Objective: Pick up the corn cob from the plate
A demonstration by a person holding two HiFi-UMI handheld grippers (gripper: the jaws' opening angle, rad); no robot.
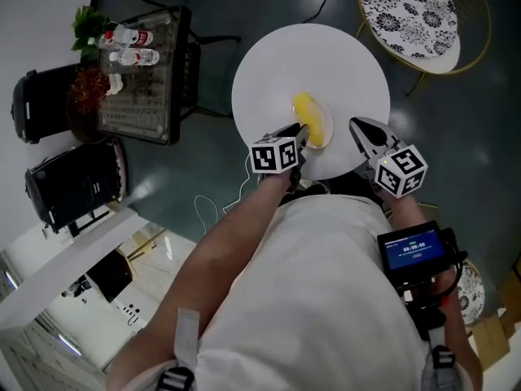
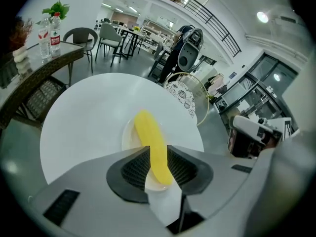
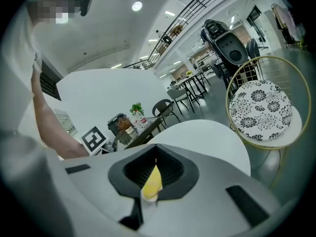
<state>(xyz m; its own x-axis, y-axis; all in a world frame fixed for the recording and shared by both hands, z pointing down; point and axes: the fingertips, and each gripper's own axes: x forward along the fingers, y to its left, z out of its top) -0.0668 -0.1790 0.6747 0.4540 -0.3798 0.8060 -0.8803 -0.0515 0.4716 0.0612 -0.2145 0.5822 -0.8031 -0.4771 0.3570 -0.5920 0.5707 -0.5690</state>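
A yellow corn cob (image 1: 312,119) lies on a small white plate (image 1: 330,129) near the front of the round white table (image 1: 269,72). My left gripper (image 1: 299,133) hangs at the cob's near left side. In the left gripper view its jaws stand a little apart, and the cob (image 2: 153,142) on the plate (image 2: 129,137) shows in the gap below them, with no pad pressing on it. My right gripper (image 1: 358,127) is just right of the plate. Its fingertips meet, and a sliver of cob (image 3: 152,181) shows through the wedge behind them.
A glass-topped side table (image 1: 138,63) with water bottles and a plant stands to the left, with black bins (image 1: 37,104) beyond it. A patterned round seat in a gold wire frame (image 1: 411,10) sits at the far right. A screen device (image 1: 415,251) is strapped to the right forearm.
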